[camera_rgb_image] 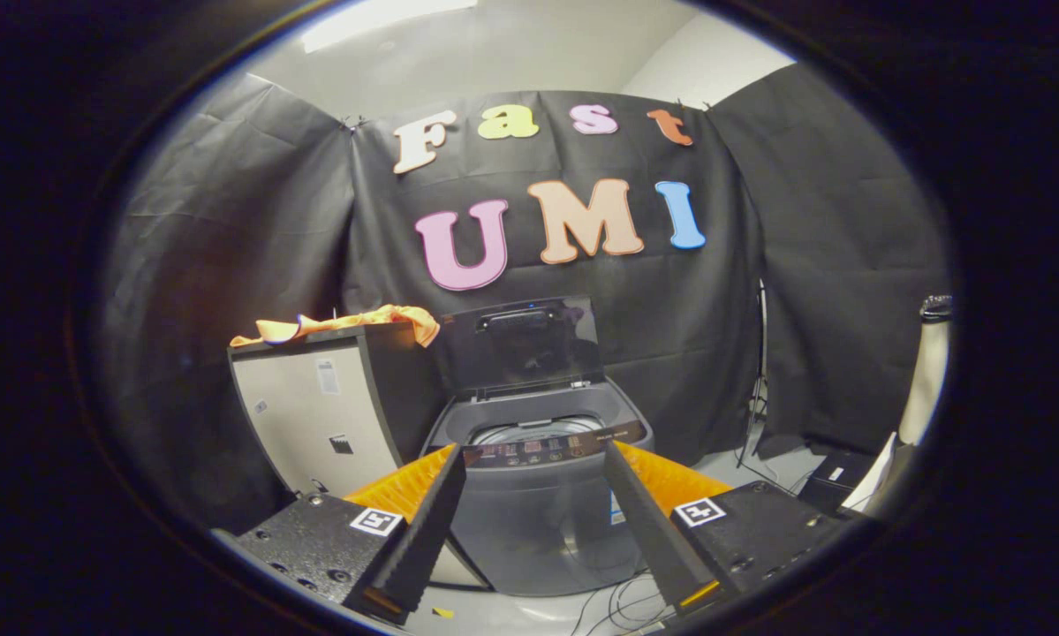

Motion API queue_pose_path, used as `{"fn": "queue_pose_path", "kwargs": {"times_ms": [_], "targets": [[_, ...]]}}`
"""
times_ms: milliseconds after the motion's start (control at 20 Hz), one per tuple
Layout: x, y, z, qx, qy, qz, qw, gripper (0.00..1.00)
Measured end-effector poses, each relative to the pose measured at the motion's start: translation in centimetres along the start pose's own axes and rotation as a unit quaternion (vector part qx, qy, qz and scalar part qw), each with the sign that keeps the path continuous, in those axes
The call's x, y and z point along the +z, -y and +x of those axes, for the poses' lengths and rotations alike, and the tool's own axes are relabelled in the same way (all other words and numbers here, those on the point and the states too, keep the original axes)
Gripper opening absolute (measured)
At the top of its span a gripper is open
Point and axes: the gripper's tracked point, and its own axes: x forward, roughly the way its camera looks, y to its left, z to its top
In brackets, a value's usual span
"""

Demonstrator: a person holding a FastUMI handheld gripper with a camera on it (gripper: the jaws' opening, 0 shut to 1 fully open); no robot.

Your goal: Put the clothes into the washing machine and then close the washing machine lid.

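My tongs (533,455) were spread wide and held nothing, the two fingers (432,521) reaching forward with open air between them. Straight ahead, framed in that gap, stood the washer (538,521), a grey top-loader on the floor. Its lid (529,344) was up, leaning back toward the black cloth wall (229,247), with a handle near its upper edge. Under the lid I could see the rim of the drum (529,432), and in front of that the control strip (551,446), which sat level with my fingertips. I could not see into the drum itself.

The clothes (344,324) were an orange bundle, well apart from my tongs, beyond the left finger and higher than it. They lay draped along the top of a cabinet (317,415) that stood just beside the washer on its left; one end of the cloth hung over the cabinet's corner nearest the raised lid. The cabinet had a pale front with dark edges and a couple of small stickers on it.

Cables (626,605) trailed over the floor by the washer's base, between my fingers. Off to the right, past the right finger, a thin stand (756,389) stood against the cloth, and some dark boxes (834,481) sat on the floor near it.
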Motion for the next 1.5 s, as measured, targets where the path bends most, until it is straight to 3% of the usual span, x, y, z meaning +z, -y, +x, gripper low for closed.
{"fn": "queue_pose_path", "kwargs": {"times_ms": [400,650,750,850,1250,1500], "targets": [[1.3,-2.9,0.6,0.011,-0.012,0.0,1.0,0.96],[5.5,-6.7,2.9,0.006,-0.009,0.038,0.999,0.96],[7.4,-9.0,4.9,0.004,-0.026,0.055,0.998,0.96],[9.8,-12.5,7.1,0.029,-0.028,0.053,0.998,0.96],[13.8,-25.5,17.5,0.095,-0.091,-0.013,0.991,0.97],[14.9,-31.4,24.7,0.088,-0.101,-0.001,0.991,0.97]]}}
